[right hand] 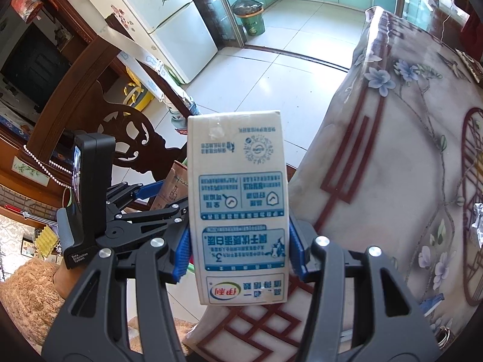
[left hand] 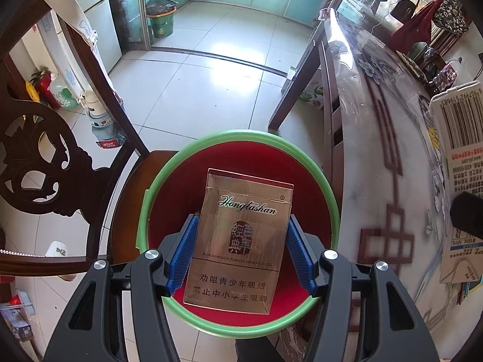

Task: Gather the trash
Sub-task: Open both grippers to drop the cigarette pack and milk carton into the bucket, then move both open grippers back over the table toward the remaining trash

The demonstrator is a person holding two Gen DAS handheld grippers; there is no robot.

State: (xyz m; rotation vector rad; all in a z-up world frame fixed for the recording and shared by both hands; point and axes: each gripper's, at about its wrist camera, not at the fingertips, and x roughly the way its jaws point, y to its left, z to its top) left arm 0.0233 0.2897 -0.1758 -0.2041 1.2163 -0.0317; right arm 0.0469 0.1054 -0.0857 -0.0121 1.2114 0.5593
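Bin (left hand: 151, 199) floor hidden by cigarette pack (left hand: 241, 241)

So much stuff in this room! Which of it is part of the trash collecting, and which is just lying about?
Part of the job:
- gold cardboard cigarette pack, held in the left tool
- white and blue milk carton, held in the right tool
- green-rimmed red bin under the pack

Just lying about:
- carved dark wooden chair
- floral-covered table
- white fridge
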